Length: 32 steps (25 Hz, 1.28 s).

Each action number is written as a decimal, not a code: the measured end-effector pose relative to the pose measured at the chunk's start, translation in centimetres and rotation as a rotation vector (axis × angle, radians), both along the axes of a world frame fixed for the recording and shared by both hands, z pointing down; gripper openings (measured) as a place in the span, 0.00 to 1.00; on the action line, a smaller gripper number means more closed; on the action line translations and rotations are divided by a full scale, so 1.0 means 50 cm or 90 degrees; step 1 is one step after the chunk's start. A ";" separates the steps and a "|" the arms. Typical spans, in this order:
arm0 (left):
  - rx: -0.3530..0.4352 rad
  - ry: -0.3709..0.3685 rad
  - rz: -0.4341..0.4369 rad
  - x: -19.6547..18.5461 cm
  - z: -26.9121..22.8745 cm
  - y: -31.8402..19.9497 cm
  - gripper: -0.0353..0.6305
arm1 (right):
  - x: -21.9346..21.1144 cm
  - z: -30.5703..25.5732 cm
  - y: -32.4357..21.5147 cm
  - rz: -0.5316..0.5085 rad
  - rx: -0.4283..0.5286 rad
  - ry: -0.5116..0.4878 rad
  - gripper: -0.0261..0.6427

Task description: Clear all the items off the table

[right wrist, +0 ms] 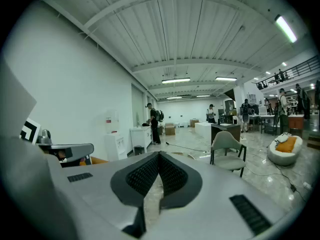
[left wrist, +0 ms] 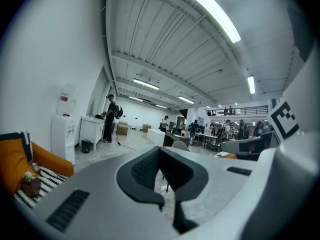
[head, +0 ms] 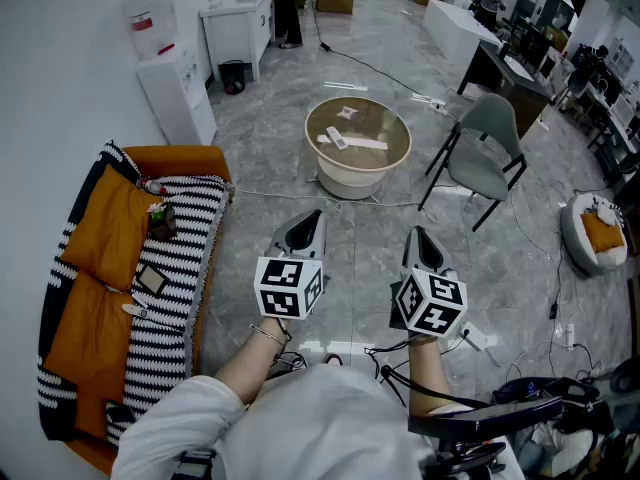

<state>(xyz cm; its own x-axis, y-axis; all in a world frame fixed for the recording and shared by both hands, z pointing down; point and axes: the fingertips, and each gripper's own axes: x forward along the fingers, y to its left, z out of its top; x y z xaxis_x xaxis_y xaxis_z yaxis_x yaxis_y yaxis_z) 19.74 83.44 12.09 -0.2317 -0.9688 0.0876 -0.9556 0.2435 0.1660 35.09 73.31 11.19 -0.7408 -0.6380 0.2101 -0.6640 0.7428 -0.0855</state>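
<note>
Left gripper (head: 306,220): you had it clenched, pads together, nothing between them.
Right gripper (head: 421,236): clamped tight too, and empty, just beside the left one.
Round cream table with a tan glass top (head: 345,181): it stood ahead of both grippers, well apart from them.
Items on top: 3 white pieces lay there, a slim bar (head: 337,138), a flat strip (head: 368,142) and a small scrap (head: 347,112).
Grey padded chair (head: 488,143): it sat near the table's right.

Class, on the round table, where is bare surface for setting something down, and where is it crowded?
Bare: the round table at its right side, toward the grey chair, and near rim. Crowded: the middle and left, with a remote-like item, a white strip and a small white piece.
</note>
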 end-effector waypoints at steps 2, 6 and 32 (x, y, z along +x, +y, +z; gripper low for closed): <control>0.000 0.003 -0.001 -0.002 0.003 0.006 0.06 | -0.003 0.003 0.007 -0.001 -0.001 0.002 0.07; 0.001 0.007 -0.002 -0.006 0.006 0.017 0.06 | -0.008 0.004 0.019 0.000 0.000 0.006 0.07; -0.030 0.029 0.026 -0.052 0.077 -0.009 0.06 | -0.020 0.088 0.012 0.046 -0.068 0.009 0.07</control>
<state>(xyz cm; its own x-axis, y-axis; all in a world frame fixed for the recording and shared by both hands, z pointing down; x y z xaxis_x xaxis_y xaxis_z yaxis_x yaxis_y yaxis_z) 17.17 83.00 15.96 -0.1860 -0.9722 0.1423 -0.9568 0.2122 0.1990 34.09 73.90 15.57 -0.6906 -0.6627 0.2897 -0.7168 0.6804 -0.1524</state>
